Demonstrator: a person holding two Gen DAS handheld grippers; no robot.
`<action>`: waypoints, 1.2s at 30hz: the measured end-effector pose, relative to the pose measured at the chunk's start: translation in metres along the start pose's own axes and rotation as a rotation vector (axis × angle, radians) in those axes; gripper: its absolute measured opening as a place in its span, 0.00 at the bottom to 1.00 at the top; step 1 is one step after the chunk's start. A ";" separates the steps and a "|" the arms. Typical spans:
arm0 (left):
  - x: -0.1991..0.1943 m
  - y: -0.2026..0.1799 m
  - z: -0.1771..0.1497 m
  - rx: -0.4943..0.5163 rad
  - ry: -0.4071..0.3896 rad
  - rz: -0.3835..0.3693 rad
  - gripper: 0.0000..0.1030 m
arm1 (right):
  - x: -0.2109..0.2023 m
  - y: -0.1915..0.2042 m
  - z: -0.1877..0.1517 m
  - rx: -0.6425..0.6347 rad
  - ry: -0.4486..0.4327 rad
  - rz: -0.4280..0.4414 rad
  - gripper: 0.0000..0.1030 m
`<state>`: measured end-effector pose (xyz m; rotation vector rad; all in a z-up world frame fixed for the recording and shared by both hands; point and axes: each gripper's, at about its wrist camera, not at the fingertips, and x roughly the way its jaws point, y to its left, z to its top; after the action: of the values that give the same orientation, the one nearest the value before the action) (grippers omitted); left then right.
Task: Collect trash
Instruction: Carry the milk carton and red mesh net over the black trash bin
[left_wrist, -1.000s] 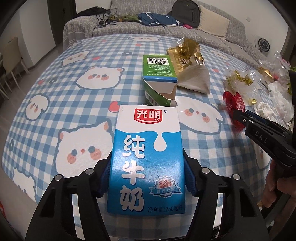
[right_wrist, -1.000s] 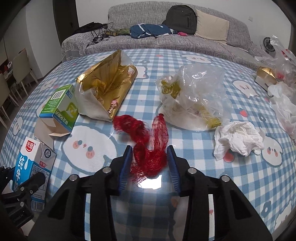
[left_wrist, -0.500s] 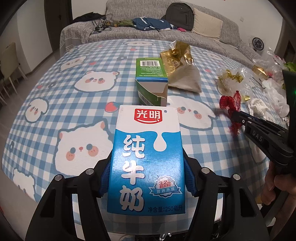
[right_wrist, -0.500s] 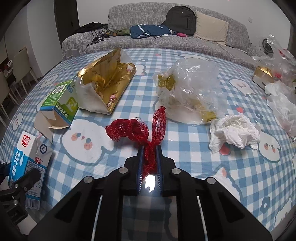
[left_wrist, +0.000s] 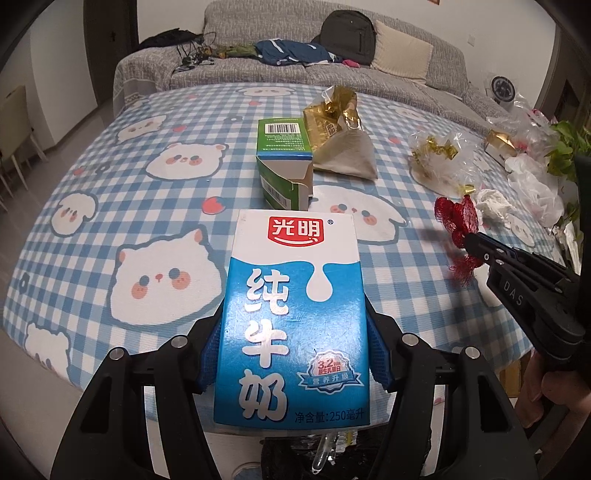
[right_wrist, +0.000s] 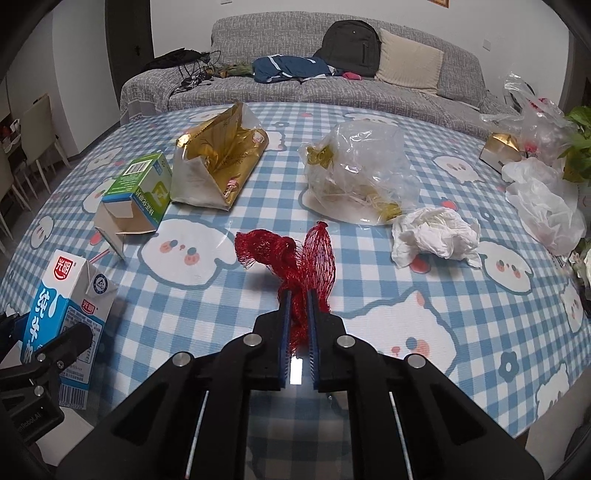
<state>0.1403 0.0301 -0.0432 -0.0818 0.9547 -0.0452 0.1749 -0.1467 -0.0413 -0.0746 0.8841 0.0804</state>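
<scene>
At the left, the left gripper (left_wrist: 293, 350) has its fingers (left_wrist: 210, 354) pressed against both sides of a blue-and-white milk carton (left_wrist: 291, 317), held upright off the near edge of the bench (left_wrist: 122, 206), probably so it can be carried off as trash. Beyond it a green carton (right_wrist: 136, 195) lies on its side with its end torn open, just beside a gold-lined bag (right_wrist: 221, 166), both untouched on the checked cloth. Further right, the right gripper (right_wrist: 298, 314) has its fingers (right_wrist: 284, 325) nearly closed, pinching a bunched red mesh net (right_wrist: 295, 258); the net's loose ends stick up ahead of the tips, so it appears lifted clear of the cloth. Past it sit a clear plastic bag (right_wrist: 362, 166), a crumpled tissue (right_wrist: 436, 236) and white plastic bags (right_wrist: 543, 206), waiting to be collected.
</scene>
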 end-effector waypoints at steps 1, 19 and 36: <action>-0.003 0.000 -0.001 -0.004 -0.002 0.002 0.60 | -0.002 0.001 -0.002 -0.002 0.000 0.004 0.08; -0.039 -0.011 -0.031 -0.015 -0.018 0.028 0.60 | -0.056 -0.017 -0.035 0.025 -0.039 0.024 0.07; -0.077 -0.019 -0.073 -0.017 -0.041 0.015 0.60 | -0.105 -0.013 -0.079 0.023 -0.060 0.027 0.07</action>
<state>0.0364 0.0128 -0.0212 -0.0906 0.9149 -0.0212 0.0490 -0.1718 -0.0096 -0.0391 0.8256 0.0971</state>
